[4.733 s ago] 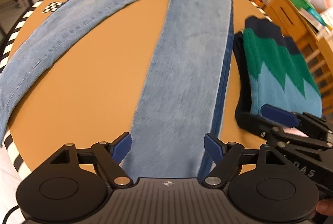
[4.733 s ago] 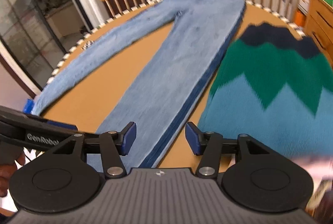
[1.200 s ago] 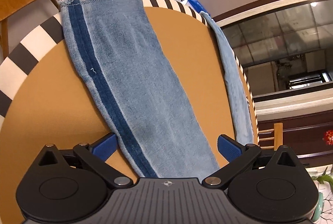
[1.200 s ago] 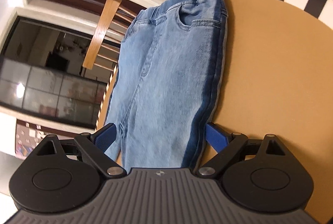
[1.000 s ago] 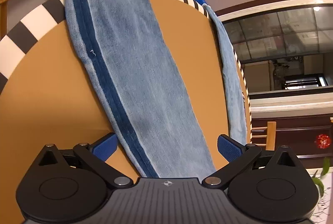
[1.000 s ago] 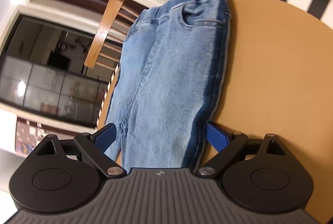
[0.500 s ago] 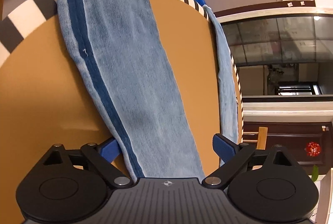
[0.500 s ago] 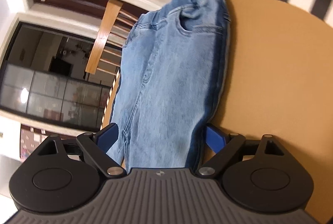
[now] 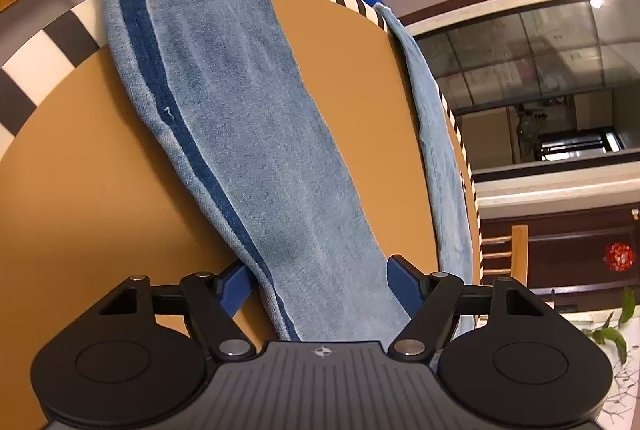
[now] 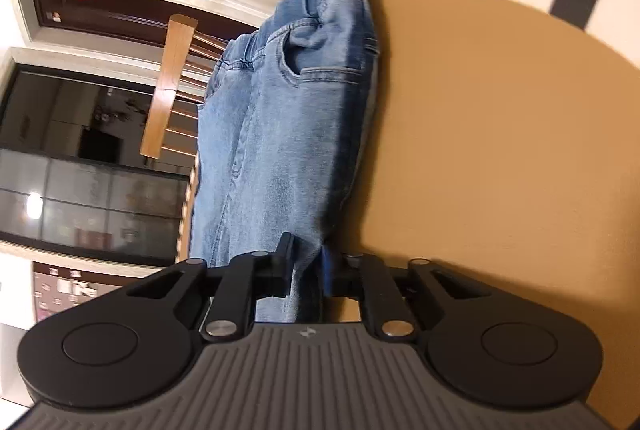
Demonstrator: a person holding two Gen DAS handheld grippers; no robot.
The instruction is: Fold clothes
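Moved since half a second ago: right gripper [image 10: 306, 266] has pinched jeans [image 10: 276, 150] near the table [image 10: 500, 150] edge; left gripper [image 9: 318, 280] narrower, straddling the leg, unclosed. Step: gripping. Next: close left, lift together.

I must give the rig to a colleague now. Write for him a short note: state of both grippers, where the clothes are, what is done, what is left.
Right gripper: shut on the jeans near the hip, below the pocket.
Left gripper: open, fingers either side of the striped leg, not yet closed.
Jeans lie spread on the round table; the other leg runs along the far rim.
Done: no fold visible.
Left: close the left gripper, then fold the jeans.
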